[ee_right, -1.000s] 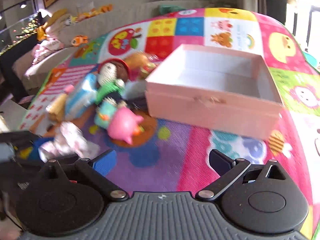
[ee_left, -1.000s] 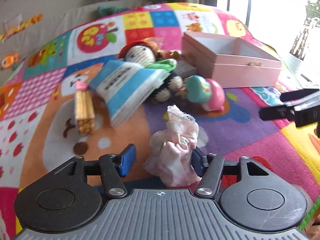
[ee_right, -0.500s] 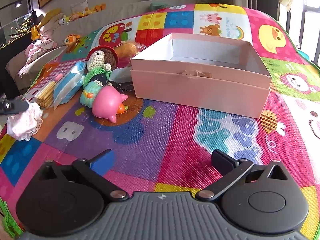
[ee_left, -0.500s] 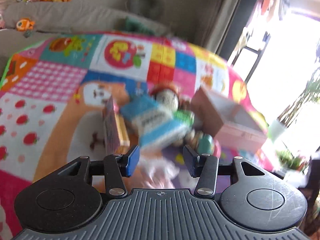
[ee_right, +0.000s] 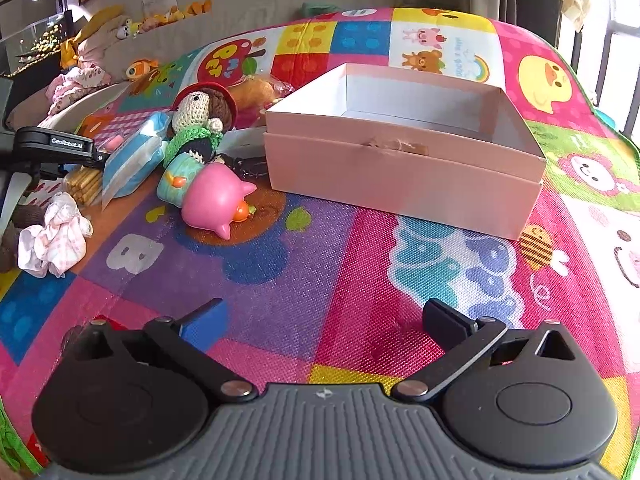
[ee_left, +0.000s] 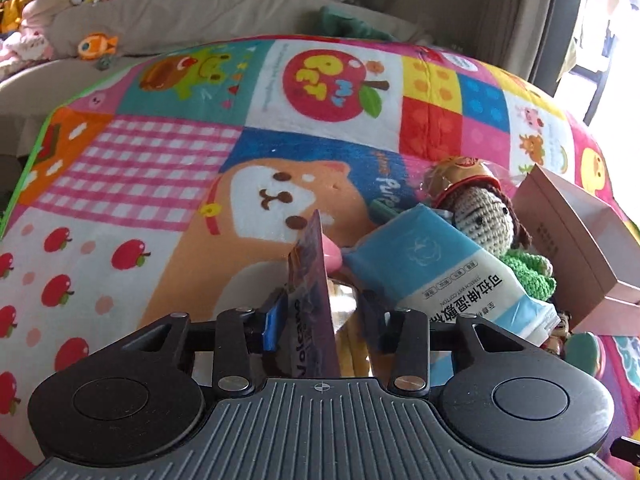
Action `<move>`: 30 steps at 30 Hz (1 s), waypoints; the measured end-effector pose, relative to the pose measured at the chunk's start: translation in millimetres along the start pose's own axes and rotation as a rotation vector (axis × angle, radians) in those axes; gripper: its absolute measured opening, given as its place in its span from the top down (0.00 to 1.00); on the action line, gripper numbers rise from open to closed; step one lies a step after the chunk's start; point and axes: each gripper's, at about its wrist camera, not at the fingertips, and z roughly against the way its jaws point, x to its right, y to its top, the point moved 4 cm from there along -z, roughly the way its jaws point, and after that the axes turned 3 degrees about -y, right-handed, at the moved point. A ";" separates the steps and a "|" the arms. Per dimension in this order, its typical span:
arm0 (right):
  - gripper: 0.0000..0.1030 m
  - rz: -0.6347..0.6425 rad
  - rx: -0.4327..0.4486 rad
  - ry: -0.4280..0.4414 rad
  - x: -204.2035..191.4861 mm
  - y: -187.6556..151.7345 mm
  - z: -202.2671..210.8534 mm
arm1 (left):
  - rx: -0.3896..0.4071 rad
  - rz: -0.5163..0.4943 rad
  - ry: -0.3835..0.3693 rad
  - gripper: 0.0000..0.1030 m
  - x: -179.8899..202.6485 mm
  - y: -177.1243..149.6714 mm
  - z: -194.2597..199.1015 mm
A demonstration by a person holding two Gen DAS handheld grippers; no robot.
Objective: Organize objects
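Meanwhile, bare mat (ee_right: 304, 280) before box (ee_right: 400, 176).

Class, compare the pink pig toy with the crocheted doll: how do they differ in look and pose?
The pink pig toy is smooth, glossy and one colour; the crocheted doll is knitted yarn, with brown hair, red hat and green scarf. The pig lies tipped over; the doll leans more upright. Both rest on the play mat beside the pink box.

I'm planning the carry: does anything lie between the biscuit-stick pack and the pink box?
Yes. The blue wipes pack lies right beside the biscuit-stick pack, and the crochet doll sits past it, both on the way to the pink box.
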 end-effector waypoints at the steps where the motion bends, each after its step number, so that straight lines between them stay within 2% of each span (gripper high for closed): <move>1: 0.00 0.014 0.004 0.009 -3.4 0.4 1.2 | 0.000 -0.001 0.000 0.61 0.6 -0.5 1.6; 4: 0.00 0.034 0.029 0.121 -22.8 7.2 11.8 | -0.014 0.034 -0.031 0.66 -2.0 -5.1 13.6; 5: 0.00 0.052 0.037 0.169 -33.6 10.8 16.3 | -0.005 0.043 -0.048 0.72 -3.3 -7.1 21.8; 9: 0.00 0.193 0.064 0.325 -94.2 23.1 30.7 | -0.008 0.053 -0.083 0.73 -9.5 -21.7 56.1; 11: 0.02 0.275 0.063 0.376 -129.1 26.7 30.0 | -0.015 0.035 -0.067 0.73 -10.9 -30.6 69.9; 13: 0.08 0.346 0.071 0.407 -160.5 29.8 24.5 | -0.021 0.021 -0.070 0.73 -11.8 -39.5 80.5; 16: 0.15 0.403 0.063 0.404 -194.6 35.0 6.6 | -0.022 0.026 -0.083 0.73 -13.5 -47.2 89.2; 17: 0.24 0.418 0.052 0.393 -201.7 36.1 -0.5 | -0.019 0.023 -0.082 0.73 -13.3 -48.9 91.5; 18: 0.38 0.428 0.039 0.373 -206.9 36.6 -6.3 | -0.016 0.020 -0.079 0.73 -13.0 -50.5 93.9; 20: 0.60 0.423 0.013 0.342 -205.1 38.6 -12.5 | -0.011 0.015 -0.079 0.73 -10.6 -52.7 98.3; 21: 0.66 0.411 0.012 0.342 -200.0 39.7 -10.3 | -0.012 0.012 -0.083 0.73 -8.7 -54.6 100.9; 23: 0.71 0.397 0.017 0.346 -181.6 39.1 2.6 | -0.017 -0.002 -0.094 0.73 -2.7 -57.7 104.9; 26: 0.71 0.372 0.019 0.338 -143.5 32.3 30.0 | -0.036 -0.023 -0.138 0.73 14.4 -65.6 110.5; 30: 0.71 0.311 0.023 0.268 -82.8 15.6 63.8 | -0.064 -0.068 -0.271 0.73 55.8 -73.8 118.9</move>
